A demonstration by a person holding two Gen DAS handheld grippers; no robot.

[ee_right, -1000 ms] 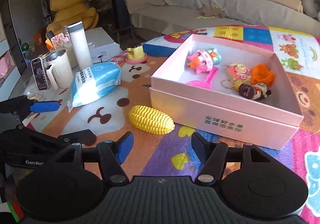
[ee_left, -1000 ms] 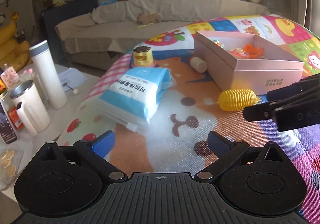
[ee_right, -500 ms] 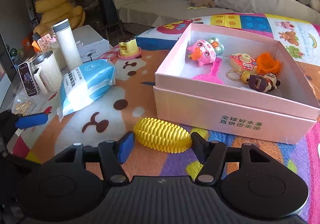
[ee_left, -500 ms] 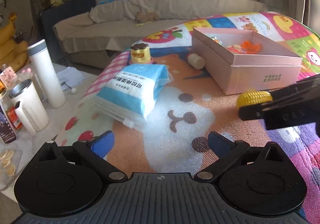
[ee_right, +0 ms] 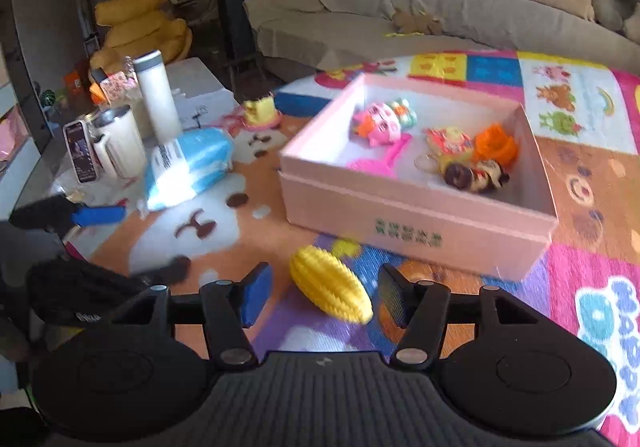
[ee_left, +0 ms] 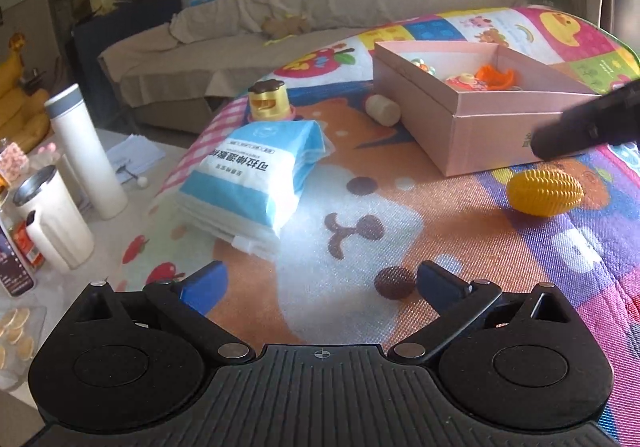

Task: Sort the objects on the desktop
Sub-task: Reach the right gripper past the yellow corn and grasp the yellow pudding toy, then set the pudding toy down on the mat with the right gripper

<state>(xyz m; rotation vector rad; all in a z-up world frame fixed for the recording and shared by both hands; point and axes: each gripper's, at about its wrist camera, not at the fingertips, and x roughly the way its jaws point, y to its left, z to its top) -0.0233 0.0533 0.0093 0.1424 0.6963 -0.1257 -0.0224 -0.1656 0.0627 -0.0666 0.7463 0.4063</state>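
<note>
The yellow corn toy (ee_right: 330,295) isn't in the box yet. It's lying on the surface (ee_left: 400,231), on the bright play mat, toward the near right part and just in front of the near wall of the pink box (ee_right: 400,215). From the right wrist view it shows up between the fingers of my right gripper (ee_right: 323,293). The jaws have just been closing a bit, but the pads aren't pressing on the corn: there's a clear gap on the left side, and the left wrist view shows it sitting on the mat with the gripper above it. So I'd call that one apart, with no grab. The box already has a handful of small toys in it, including a pink one (ee_right: 378,123) and an orange one (ee_right: 496,145), so I figure part of the sorting is done. Not yet boxed are the corn, a little cream cylinder (ee_left: 383,109) just beside the box's far-left corner, a yellow stamp-like toy (ee_left: 269,100) near the far left edge, and a blue tissue pack (ee_left: 260,175) toward the left edge. No idea if the pack belongs in the box. My left gripper (ee_left: 320,285) hangs over the near edge, spread wide with nothing in it.
</note>
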